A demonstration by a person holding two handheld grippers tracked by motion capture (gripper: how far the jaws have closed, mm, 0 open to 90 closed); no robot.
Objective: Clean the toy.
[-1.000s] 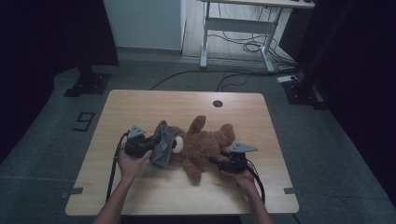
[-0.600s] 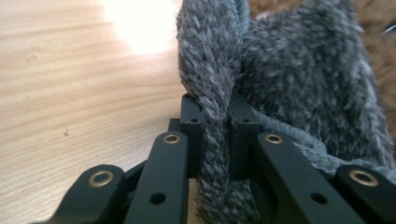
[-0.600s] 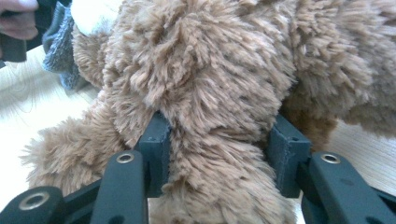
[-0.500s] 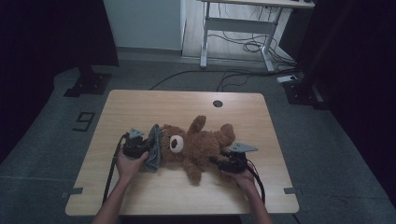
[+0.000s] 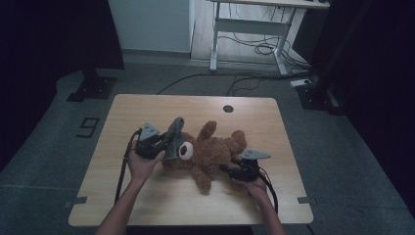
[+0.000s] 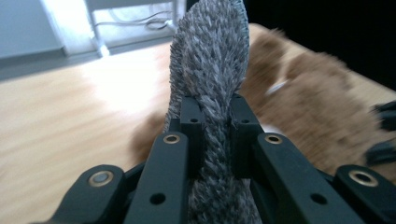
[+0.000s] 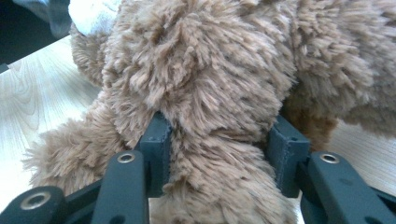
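Undressing step: my left gripper (image 5: 169,144) clamps the grey fuzzy knit cap (image 5: 173,142) beside the brown plush teddy bear (image 5: 215,152), my right gripper (image 5: 230,169) clenches its leg, and next I should pull the cap clear.

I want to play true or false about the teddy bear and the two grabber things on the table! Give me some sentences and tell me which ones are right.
1. The left gripper has its jaws shut on a grey fuzzy cloth. True.
2. The teddy bear is sitting upright. False: it lies on the wooden table.
3. The right gripper squeezes part of the brown bear between its jaws. True.
4. The bear's fur is blue. False: it is brown, with a white muzzle.
5. The grey cloth lies flat on the table. False: it is lifted beside the bear's head.
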